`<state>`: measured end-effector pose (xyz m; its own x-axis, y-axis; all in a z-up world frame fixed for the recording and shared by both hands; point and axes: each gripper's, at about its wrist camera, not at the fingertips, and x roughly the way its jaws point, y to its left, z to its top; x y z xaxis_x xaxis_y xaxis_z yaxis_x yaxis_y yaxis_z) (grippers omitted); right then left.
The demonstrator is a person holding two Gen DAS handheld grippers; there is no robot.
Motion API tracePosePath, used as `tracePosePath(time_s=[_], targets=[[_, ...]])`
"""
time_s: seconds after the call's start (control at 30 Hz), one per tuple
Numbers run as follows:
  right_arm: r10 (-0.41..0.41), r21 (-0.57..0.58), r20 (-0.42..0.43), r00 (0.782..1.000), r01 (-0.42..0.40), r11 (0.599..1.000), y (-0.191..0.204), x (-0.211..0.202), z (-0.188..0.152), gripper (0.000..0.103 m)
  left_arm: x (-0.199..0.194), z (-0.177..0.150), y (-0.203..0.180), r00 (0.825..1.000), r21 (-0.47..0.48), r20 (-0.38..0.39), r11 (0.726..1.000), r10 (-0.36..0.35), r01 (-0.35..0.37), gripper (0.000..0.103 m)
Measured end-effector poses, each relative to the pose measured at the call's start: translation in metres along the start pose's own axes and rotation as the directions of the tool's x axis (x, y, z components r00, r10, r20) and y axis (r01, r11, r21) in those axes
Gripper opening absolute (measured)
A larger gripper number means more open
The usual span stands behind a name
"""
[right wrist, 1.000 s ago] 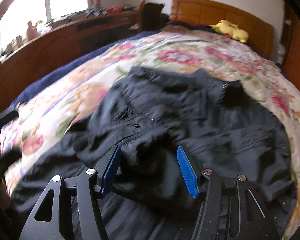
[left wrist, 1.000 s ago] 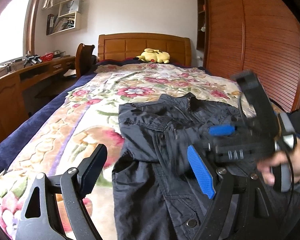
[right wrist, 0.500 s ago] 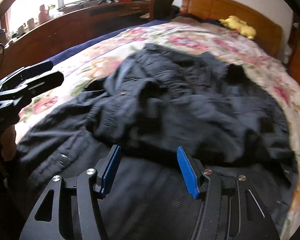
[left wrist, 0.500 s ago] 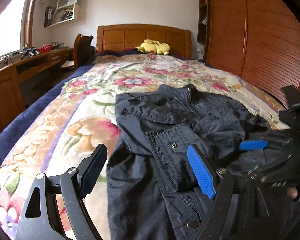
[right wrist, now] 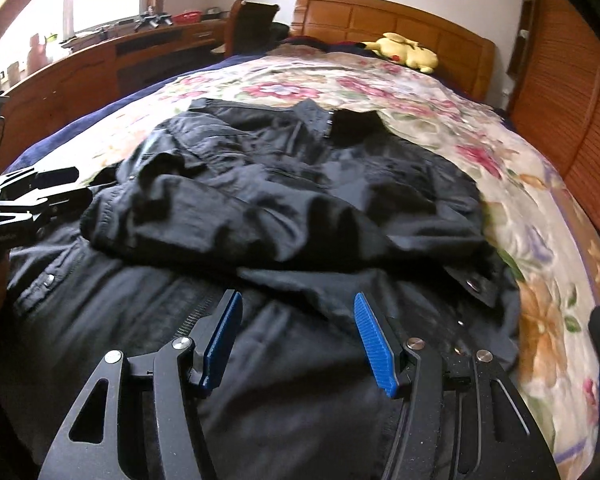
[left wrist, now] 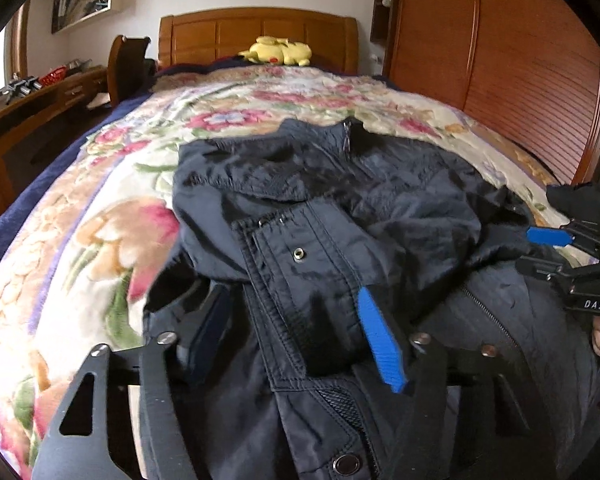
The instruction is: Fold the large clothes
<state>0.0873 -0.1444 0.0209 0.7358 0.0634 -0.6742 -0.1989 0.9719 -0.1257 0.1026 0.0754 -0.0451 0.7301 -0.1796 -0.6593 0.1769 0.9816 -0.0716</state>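
One dark, crinkly jacket (left wrist: pixel 340 216) fills the middle of the left view; the left tool (left wrist: pixel 288 332) is closing around its snap-button front flap. Right view: the right tool (right wrist: pixel 300 340) stands spread above smooth jacket cloth, lower middle, on the flowery bed (right wrist: pixel 540 208).

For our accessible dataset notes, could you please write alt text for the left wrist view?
A dark jacket lies rumpled on a floral bedspread, its snap-buttoned front edge between the closing jaws of the left gripper. The right gripper enters at right; a yellow plush toy sits by the headboard.
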Motion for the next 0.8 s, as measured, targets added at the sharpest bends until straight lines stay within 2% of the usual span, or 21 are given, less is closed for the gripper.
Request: tracePosePath(time_s=[0.23,0.37,0.57,0.63,0.7,0.8], targets=[[-0.057,0.006,-0.028,0.998,0.057,0.998,-0.013,0.005,-0.019,0.060,0.022,-0.007,0.002,0.995,-0.006,-0.100,1.000,0.007,-0.007,0.063],[-0.057,0.039,-0.018,0.998,0.058,0.998,-0.020,0.003,-0.023,0.060,0.022,-0.008,0.000,0.995,0.002,-0.104,1.000,0.004,-0.003,0.063],[-0.059,0.073,-0.011,0.998,0.060,0.996,-0.026,0.007,-0.031,0.060,0.024,-0.010,-0.006,0.992,0.029,-0.122,0.999,-0.027,0.031,0.037],[-0.066,0.075,-0.005,0.998,0.066,0.995,-0.026,0.009,-0.034,0.060,0.023,-0.011,-0.008,0.992,0.032,-0.123,0.999,-0.037,0.041,0.020],[-0.069,0.075,0.000,0.998,0.068,0.995,-0.027,0.007,-0.037,0.060,0.022,-0.011,-0.009,0.992,0.033,-0.119,0.998,-0.047,0.051,0.012],[-0.080,0.075,0.003,0.997,0.080,0.994,-0.026,0.007,-0.039,0.060,0.014,-0.009,-0.012,0.996,0.052,-0.087,0.998,-0.030,0.034,0.010]])
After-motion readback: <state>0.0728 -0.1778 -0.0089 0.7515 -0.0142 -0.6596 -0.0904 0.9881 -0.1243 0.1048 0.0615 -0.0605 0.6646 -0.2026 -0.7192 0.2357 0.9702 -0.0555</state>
